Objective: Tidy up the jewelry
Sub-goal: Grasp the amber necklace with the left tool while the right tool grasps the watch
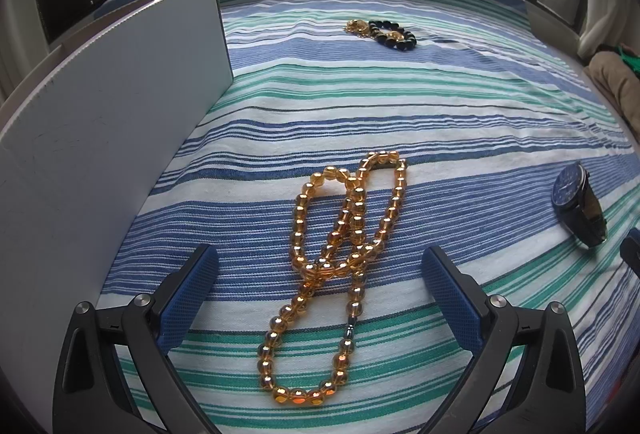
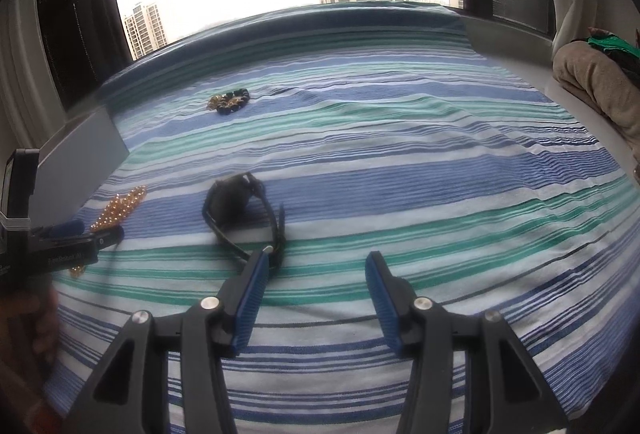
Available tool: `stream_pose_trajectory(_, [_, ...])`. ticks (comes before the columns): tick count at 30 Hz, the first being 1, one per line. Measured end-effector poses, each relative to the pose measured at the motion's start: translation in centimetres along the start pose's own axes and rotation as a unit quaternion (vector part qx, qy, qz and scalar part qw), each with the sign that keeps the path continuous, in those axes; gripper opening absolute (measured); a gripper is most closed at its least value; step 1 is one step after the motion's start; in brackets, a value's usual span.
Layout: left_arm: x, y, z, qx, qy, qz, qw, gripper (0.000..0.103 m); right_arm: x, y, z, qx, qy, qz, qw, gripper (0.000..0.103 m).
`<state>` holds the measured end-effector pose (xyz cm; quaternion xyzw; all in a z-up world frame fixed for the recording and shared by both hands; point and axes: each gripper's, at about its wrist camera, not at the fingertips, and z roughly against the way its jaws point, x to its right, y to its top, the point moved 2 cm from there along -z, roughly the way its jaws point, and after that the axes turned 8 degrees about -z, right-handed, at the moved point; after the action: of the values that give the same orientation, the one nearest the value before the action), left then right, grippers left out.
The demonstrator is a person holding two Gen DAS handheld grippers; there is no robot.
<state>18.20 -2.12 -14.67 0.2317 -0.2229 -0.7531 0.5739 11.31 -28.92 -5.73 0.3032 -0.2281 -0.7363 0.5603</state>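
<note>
An amber bead necklace [image 1: 344,258] lies looped on the striped cloth [image 1: 440,138]. My left gripper [image 1: 320,266] is open, low over the cloth, with the necklace between its blue pads. A black bead bracelet [image 1: 394,33] with a gold chain [image 1: 356,26] lies farther back. A blue-faced wristwatch [image 1: 578,204] lies to the right. In the right wrist view my right gripper [image 2: 316,262] is open and empty just right of the watch [image 2: 236,210]; its left pad is near the strap. The necklace [image 2: 120,208] and the left gripper [image 2: 80,234] show at left.
A white box [image 1: 100,122] with an upright lid stands at left, also in the right wrist view [image 2: 80,158]. A beige bundle [image 2: 592,86] lies at the right edge. A window with towers is behind the cloth's far edge.
</note>
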Motion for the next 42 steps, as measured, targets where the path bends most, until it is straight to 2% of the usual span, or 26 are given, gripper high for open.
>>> stream_pose_trajectory(19, [0.1,0.3,-0.5,-0.012,-0.015,-0.016,0.9997,0.101,0.3,-0.4,0.1,-0.001,0.000,-0.011,1.000,0.051])
stream_pose_trajectory(20, [0.1,0.2,-0.3,-0.010,-0.018,-0.020,0.9996,0.098,0.4,-0.3,0.2,0.000,0.001,-0.012,1.000,0.051])
stream_pose_trajectory(21, [0.1,0.2,0.2,-0.002,-0.019,-0.022,0.9996,0.078,0.5,-0.1,0.5,0.003,0.002,-0.013,1.000,0.051])
stream_pose_trajectory(22, [0.2,0.2,0.7,0.005,-0.020,-0.026,0.9994,0.047,0.7,0.1,0.7,0.008,0.002,-0.014,1.000,0.051])
stream_pose_trajectory(24, [0.0,0.1,1.1,0.002,-0.030,-0.030,0.9991,0.018,1.4,0.8,1.1,0.017,-0.002,-0.020,1.000,0.051])
stream_pose_trajectory(25, [-0.2,0.0,1.2,0.003,-0.035,-0.026,0.9990,0.013,1.8,1.2,1.1,0.017,-0.004,-0.025,1.000,0.051])
stream_pose_trajectory(26, [-0.5,-0.2,1.4,0.004,-0.042,-0.020,0.9989,0.013,2.2,1.7,0.9,0.013,-0.004,-0.029,0.999,0.051])
stream_pose_trajectory(27, [-0.8,-0.4,1.6,0.008,-0.050,-0.010,0.9987,0.004,2.4,2.2,0.6,0.005,-0.003,-0.032,0.999,0.052])
stream_pose_trajectory(30, [-1.4,-1.0,2.6,0.021,-0.080,0.020,0.9964,0.005,1.9,3.7,-0.6,-0.030,0.023,-0.025,0.999,0.051])
stream_pose_trajectory(33, [-1.7,-1.4,4.0,0.037,-0.086,0.027,0.9953,0.005,-0.7,4.7,-2.8,-0.091,0.063,0.021,0.994,0.051])
stream_pose_trajectory(36, [-2.2,-1.7,5.4,0.051,-0.096,0.042,0.9932,0.005,-2.8,4.8,-5.5,-0.121,0.055,0.067,0.989,0.051])
stream_pose_trajectory(38, [-2.7,-1.7,6.2,0.057,-0.108,0.054,0.9910,0.005,-3.1,4.7,-7.3,-0.149,0.055,0.065,0.985,0.049])
stream_pose_trajectory(40, [-3.0,-1.7,7.3,0.068,-0.112,0.057,0.9898,0.005,-3.1,4.7,-7.7,-0.148,0.048,0.062,0.986,0.017])
stream_pose_trajectory(42, [-3.2,-1.7,8.3,0.077,-0.118,0.061,0.9881,0.005,-3.0,4.7,-7.3,-0.155,0.055,0.056,0.985,0.012])
